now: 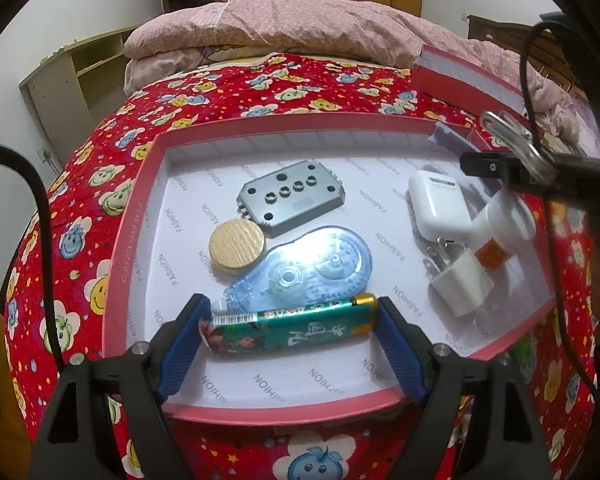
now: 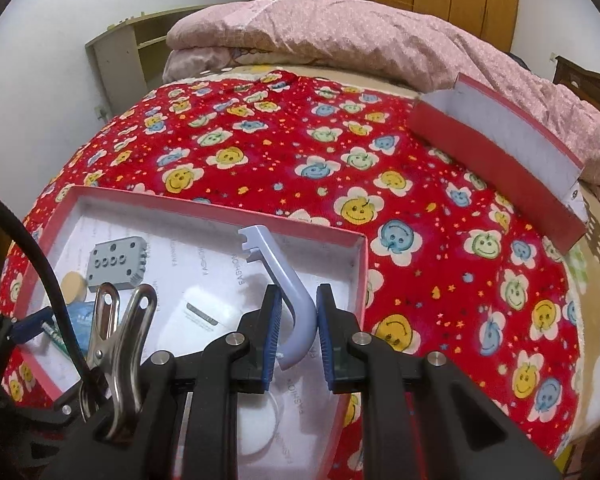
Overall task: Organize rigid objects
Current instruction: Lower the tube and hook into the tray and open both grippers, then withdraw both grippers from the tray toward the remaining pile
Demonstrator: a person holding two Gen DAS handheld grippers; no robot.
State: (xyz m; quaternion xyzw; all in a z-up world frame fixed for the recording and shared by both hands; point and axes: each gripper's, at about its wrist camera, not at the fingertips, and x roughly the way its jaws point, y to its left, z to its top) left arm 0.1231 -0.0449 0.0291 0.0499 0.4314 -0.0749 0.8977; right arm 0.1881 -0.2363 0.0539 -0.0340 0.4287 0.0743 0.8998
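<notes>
Shallow pink-rimmed box lid (image 1: 134,216) with white "FASHION" lining sits on a bed covered by a red smiley-flower blanket (image 1: 284,88).

Left gripper (image 1: 290,330) is over the near edge of the lid, jaws wide apart, with a green battery (image 1: 296,326) lying lengthwise between the blue pads. Its gold end is just beside the right pad (image 1: 396,340), its other end just beside the left one; the pads look to be at the ends rather than squeezing, and I cannot tell if they touch.

In the lid beyond the battery:
- blue translucent correction tape dispenser (image 1: 304,268), next to the battery
- round gold lid (image 1: 237,249) to its left, touching the dispenser
- grey plastic block with holes (image 1: 290,196) behind those
- white earbud case (image 1: 438,204), white plug adapter (image 1: 462,284), white and orange bottle (image 1: 500,236) on the right side

Right gripper (image 2: 298,320) is above the right part of the lid, jaws nearly closed, clamping a curved pale blue plastic hook (image 2: 296,304). The hook's notched end sticks up and away toward the lid's far wall.

A second red box part (image 2: 500,160) lies well apart at the far right of the bed, near a pink quilt (image 2: 340,36). A metal clip (image 2: 116,332) is fixed to the right gripper's body.
</notes>
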